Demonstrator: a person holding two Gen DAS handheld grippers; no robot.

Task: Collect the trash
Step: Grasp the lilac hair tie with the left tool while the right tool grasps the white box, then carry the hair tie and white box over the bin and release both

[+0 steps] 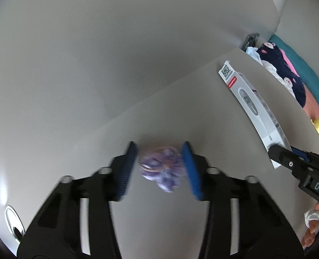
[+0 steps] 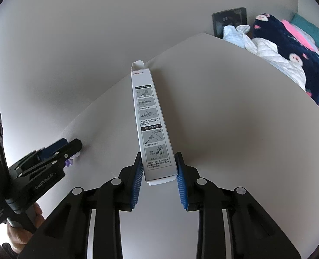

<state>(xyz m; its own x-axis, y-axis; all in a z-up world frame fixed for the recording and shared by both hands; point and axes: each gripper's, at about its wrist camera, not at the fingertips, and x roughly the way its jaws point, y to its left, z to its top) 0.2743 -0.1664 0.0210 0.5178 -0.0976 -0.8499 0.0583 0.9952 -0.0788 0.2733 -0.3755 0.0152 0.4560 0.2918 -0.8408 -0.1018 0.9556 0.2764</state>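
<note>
A crumpled purple wrapper (image 1: 161, 168) lies on the white table (image 1: 181, 112), blurred in the left wrist view. My left gripper (image 1: 159, 151) has its blue pads against both sides of the wad, shut on it. A long white thermometer box (image 2: 147, 108) lies lengthwise on the table, its far flap open. My right gripper (image 2: 158, 157) is shut on the box's near end, one pad on each long side. Each gripper also shows in the other view: the right gripper (image 1: 282, 153) at the box (image 1: 252, 105), and the left gripper (image 2: 70, 149) over a bit of purple.
A plain wall rises behind the table (image 2: 224, 108). Beyond the table's right edge lie a navy blanket with pink figures (image 2: 289, 49) and a white quilt (image 2: 267, 49). A black wall panel (image 2: 228, 19) hangs there. A metal ring (image 1: 12, 222) sits at lower left.
</note>
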